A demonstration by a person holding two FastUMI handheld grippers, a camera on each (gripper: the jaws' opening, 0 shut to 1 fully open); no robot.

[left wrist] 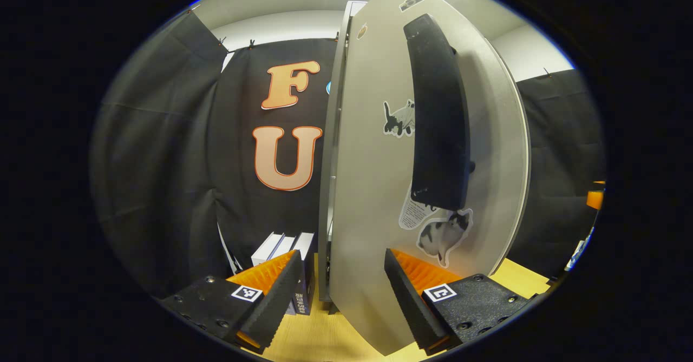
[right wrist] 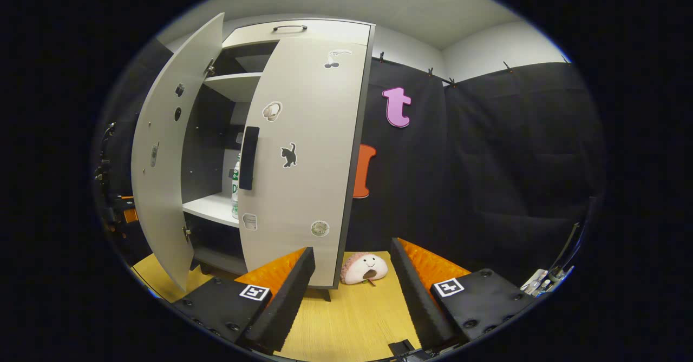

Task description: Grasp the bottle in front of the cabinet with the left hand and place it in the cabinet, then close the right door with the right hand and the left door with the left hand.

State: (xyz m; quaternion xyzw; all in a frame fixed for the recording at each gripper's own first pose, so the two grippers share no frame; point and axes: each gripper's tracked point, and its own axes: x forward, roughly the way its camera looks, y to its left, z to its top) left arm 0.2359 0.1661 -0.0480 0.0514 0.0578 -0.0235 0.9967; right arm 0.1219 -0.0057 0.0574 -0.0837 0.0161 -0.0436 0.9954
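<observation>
Pale grey panel, left gripper view: the left door (left wrist: 373,189) stands open, edge-on and close ahead, its black handle (left wrist: 438,118) facing the camera.
Left gripper (left wrist: 342,291): released, fingers spread and holding nothing; the door's lower edge sits between them without either finger pressing on it.
Behind, same view: some white boxes (left wrist: 281,248) on the wooden tabletop (left wrist: 314,340), by the cabinet's left foot.
Right gripper view, bottle (right wrist: 236,189): upright on the cabinet's (right wrist: 303,29) middle shelf (right wrist: 208,208), near its front edge, partly hidden by the right door (right wrist: 303,156).
Right door: nearly shut, a narrow gap left.
Right gripper (right wrist: 352,291): released, empty, well apart from the door, above the tabletop's front.
Stray item: a plush toy (right wrist: 364,269) on the tabletop by the cabinet's right front corner.
Progress, as I judge it: placing done; right door almost closed; left door still to swing shut.
</observation>
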